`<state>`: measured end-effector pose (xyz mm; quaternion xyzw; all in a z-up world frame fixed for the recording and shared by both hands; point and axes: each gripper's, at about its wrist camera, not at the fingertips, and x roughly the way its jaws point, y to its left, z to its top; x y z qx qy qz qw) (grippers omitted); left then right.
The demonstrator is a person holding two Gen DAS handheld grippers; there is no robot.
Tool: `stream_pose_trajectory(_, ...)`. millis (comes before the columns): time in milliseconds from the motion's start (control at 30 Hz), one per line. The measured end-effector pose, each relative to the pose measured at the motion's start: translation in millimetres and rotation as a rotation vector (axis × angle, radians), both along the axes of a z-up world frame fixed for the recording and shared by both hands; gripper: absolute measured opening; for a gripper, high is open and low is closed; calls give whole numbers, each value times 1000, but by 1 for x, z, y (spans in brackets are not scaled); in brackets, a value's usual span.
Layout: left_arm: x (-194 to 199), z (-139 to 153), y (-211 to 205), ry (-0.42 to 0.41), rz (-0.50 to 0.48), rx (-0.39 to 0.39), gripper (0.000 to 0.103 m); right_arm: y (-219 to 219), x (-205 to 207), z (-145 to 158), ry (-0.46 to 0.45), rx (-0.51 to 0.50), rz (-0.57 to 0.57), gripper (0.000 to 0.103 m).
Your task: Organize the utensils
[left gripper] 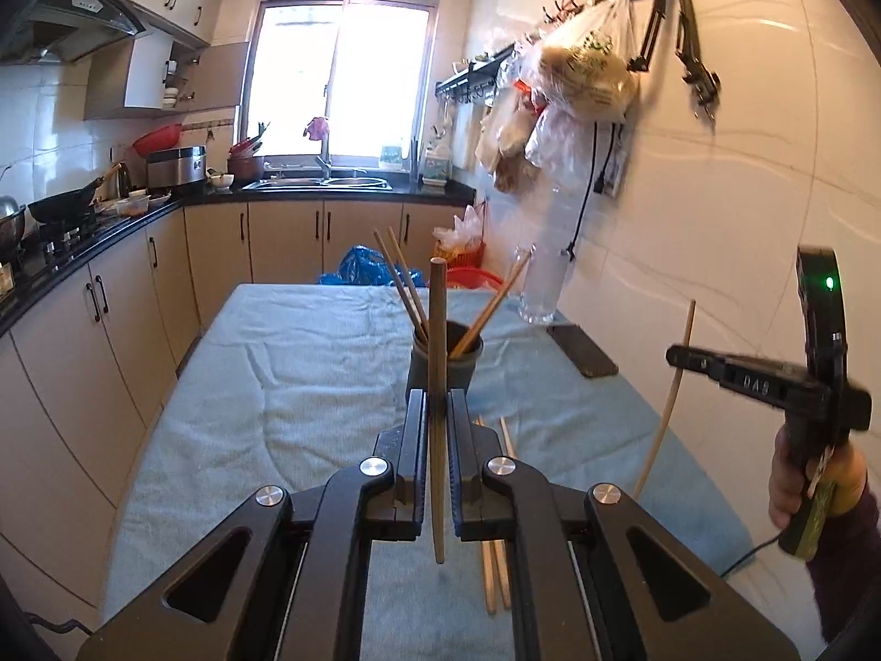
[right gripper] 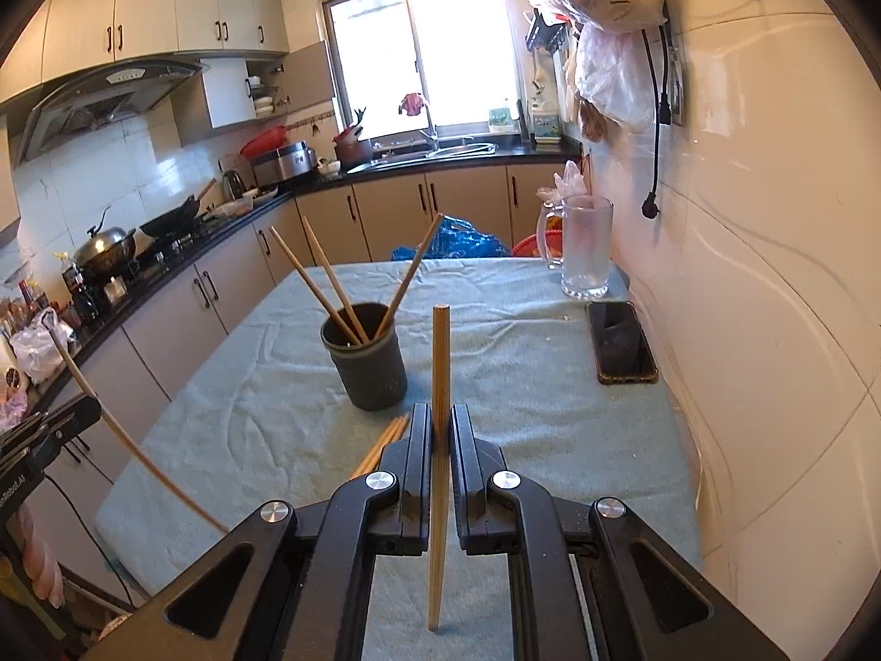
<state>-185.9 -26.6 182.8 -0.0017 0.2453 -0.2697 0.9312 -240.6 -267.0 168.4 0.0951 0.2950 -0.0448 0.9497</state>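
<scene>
kitchen cabinets and a black counter are running along one side, and a bright window is glowing over the sink at the far end. nearer, a table draped in a pale blue towel is filling the middle of both views. on it a dark grey utensil cup is standing upright, with three chopsticks already leaning inside; a glass mug and a phone are sitting well apart from it by the wall.

the left gripper is clamping narrowly on a brown chopstick, holding it upright, the cup just beyond. the right gripper is pinching a lighter chopstick the same way, the cup ahead and to its left. a few loose chopsticks are lying flat on the towel just beside the grippers.

judging by this, both sticks are lifted clear and being carried toward the cup. the next move is likely asking each gripper in turn to bring its stick's lower end over the cup's mouth, lower it between the leaning sticks, then let go.
</scene>
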Motion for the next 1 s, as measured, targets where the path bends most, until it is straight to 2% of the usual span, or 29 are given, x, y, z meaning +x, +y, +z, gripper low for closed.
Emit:
stream_pose_trajectory(300,52,38,-17,-29,19,-46,6,-7,36,33,-61,33,13,7)
stream_pose_trajectory(533,100,74,-37,-80,35,-97,6,-11,88,75,-161,116,20,7)
stream_pose_trajectory(633,126,81,-48,-67,40,-128,6,-11,111,86,-210,143,13,7)
stream_pose_trajectory(833,172,77,-70,-45,56,-159,6,-9,146,89,-298,177,-28,7)
stream_pose_trajectory(933,191,58,-85,-24,72,-134,6,-6,162,74,-307,111,-84,7)
stream_pose_trajectory(1000,199,44,-92,1,79,-112,6,-7,172,58,-275,115,-88,7)
